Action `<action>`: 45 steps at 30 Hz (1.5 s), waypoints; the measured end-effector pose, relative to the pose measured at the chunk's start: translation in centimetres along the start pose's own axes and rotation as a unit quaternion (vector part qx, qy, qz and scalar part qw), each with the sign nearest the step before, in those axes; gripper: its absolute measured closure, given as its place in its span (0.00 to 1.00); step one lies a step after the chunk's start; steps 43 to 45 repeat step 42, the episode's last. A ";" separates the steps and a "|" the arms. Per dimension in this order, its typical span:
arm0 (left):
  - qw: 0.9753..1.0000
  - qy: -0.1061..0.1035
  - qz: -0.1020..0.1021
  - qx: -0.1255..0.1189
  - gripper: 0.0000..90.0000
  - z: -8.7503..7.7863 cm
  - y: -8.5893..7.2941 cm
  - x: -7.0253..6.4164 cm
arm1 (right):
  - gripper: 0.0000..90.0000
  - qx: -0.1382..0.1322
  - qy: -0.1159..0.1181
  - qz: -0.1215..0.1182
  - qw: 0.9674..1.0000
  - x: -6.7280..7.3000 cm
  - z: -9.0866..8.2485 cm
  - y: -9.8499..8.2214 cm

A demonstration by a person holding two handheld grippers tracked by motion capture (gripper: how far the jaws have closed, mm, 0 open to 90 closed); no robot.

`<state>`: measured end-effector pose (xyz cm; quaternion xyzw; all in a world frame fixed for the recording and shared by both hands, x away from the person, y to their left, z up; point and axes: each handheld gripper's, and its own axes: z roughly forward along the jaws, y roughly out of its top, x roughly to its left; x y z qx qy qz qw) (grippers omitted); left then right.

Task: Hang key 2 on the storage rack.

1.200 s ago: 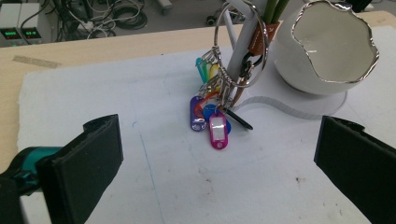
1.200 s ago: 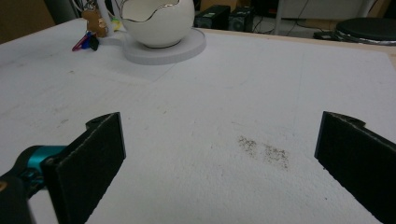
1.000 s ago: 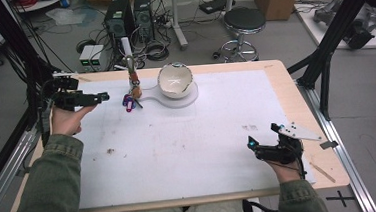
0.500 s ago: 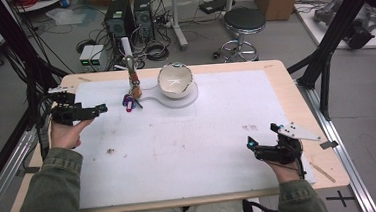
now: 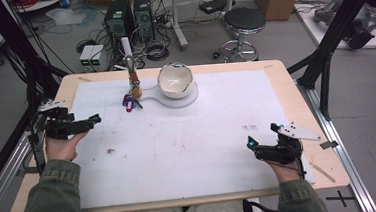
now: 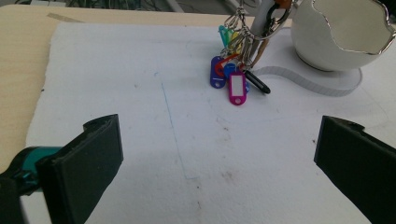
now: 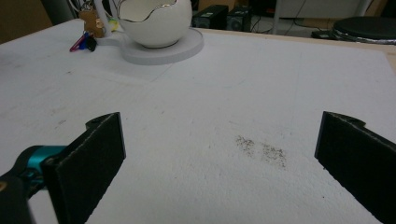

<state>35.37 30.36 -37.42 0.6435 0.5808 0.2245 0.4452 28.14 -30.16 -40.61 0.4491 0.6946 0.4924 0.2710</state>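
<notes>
Bowl (image 6: 343, 35) cut by top and right edges in left claw view. Key bunch (image 6: 236, 70) top cut off; what rings hang from unclear. In high view key tags (image 5: 130, 102) too small to count.

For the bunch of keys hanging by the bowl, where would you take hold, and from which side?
Probably the cluster of tags at the bottom of the bunch of keys, approached from the left gripper side: they splay onto the mat, away from the bowl.
</notes>
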 end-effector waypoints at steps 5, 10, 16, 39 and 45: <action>1.000 0.006 -0.003 -0.012 0.02 -0.2 -1.1 0.4 | 0.01 0.001 -0.001 0.000 1.000 0.0 0.1 0.0; 1.000 0.010 0.000 -0.019 0.02 -0.5 -2.0 0.7 | 0.01 0.002 -0.002 0.000 1.000 -0.1 0.2 0.0; 0.999 0.011 0.007 -0.044 0.02 -1.2 -3.2 0.9 | 0.01 0.002 -0.001 0.000 1.000 0.0 0.1 0.0; 0.996 0.021 0.040 -0.081 0.02 -2.5 -6.6 0.3 | 0.01 0.002 -0.001 -0.010 1.000 0.1 0.4 0.1; 0.996 0.020 0.043 -0.082 0.02 -2.4 -6.7 0.2 | 0.01 0.005 -0.003 -0.013 1.000 0.1 0.4 0.1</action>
